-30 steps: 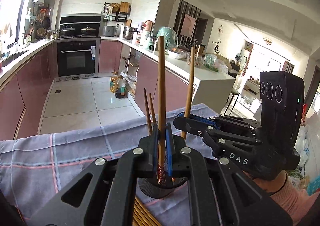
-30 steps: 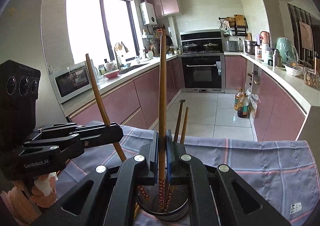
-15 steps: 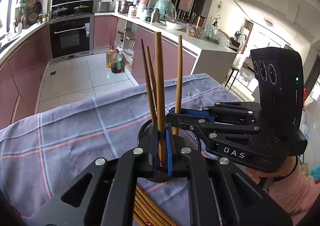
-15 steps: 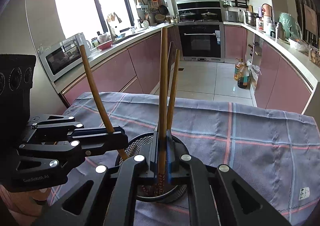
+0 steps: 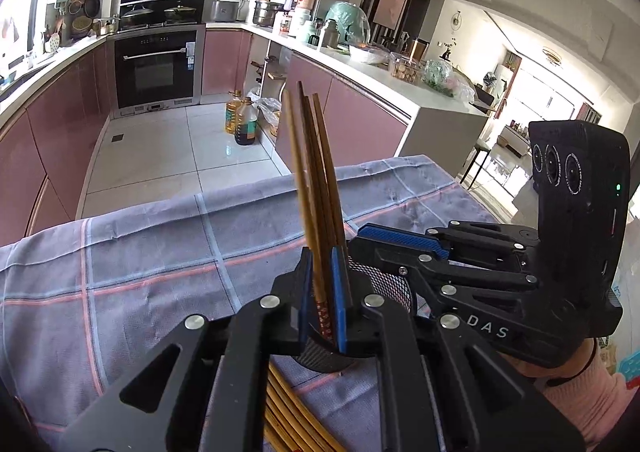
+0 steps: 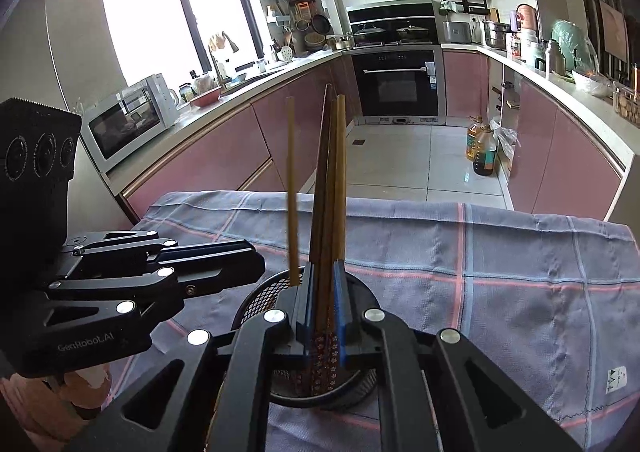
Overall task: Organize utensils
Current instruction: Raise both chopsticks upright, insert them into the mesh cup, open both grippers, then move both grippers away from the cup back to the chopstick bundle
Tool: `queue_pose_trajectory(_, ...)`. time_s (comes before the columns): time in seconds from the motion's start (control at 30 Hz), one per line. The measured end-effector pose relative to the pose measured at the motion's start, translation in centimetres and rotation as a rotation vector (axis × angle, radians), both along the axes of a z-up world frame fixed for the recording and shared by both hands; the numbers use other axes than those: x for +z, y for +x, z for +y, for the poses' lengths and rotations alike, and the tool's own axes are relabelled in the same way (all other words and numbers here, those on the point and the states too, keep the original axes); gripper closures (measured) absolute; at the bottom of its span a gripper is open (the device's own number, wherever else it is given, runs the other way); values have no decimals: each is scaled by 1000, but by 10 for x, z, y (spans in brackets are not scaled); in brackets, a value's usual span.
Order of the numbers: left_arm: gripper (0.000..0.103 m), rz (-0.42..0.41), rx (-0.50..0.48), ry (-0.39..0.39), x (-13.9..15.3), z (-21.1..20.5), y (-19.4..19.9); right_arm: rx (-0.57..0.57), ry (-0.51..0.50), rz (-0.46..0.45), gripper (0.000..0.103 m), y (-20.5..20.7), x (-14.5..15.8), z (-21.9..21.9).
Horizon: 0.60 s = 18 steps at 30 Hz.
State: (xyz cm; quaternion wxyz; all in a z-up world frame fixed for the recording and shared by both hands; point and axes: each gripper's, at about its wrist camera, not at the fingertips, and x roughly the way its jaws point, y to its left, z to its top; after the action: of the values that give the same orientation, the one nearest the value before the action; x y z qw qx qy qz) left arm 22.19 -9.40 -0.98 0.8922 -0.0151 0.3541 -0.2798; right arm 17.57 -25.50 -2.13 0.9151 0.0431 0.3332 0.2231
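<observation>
Near the front edge of the tabletop, on a grey-blue checked cloth (image 5: pixel 160 252), stands a black mesh holder (image 5: pixel 390 284) with several wooden chopsticks (image 5: pixel 308 180) upright in it, their tops leaning a little to the left in the left wrist view. Both tools hang over the holder's rim from the near side, pointing down into it.

The left hand-held gripper (image 5: pixel 322 264) has its blue pads drawn almost together on a dark chopstick (image 5: pixel 320 288), whose patterned lower end shows between them inside the holder.

The right hand-held gripper (image 6: pixel 324 272) has its jaws opening. Two or three dark chopsticks stand in the slot between its pads, with thin slivers of daylight at either side, so the pads no longer seem to press on them. A paler chopstick (image 6: pixel 291 192) stands just to the left of that bunch, also in the holder (image 6: pixel 260 300).

From the left wrist view the right tool comes in from the right, its tips (image 5: pixel 360 236) at the holder's far rim, with a pink sleeve (image 5: pixel 592 400) behind it. More loose chopsticks (image 5: pixel 288 412) lie flat on the cloth just near of the holder, partly hidden under the left tool's body.
</observation>
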Motion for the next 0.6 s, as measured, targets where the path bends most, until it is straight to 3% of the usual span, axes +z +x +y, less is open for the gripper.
queue_pose_trajectory(0.2, 88, -60, 42, -42, 13, 24, -25, 29, 12, -51, 84, -24, 11, -1)
queue_pose_trajectory(0.37, 75, -112, 48, -57, 15, 45, -58, 93, 14, -75, 75, -53, 13, 8)
queue_pose_trajectory(0.6, 71, -50, 62, -3, -24, 63, -89, 161, -16, 0, 72, -77, -17, 27)
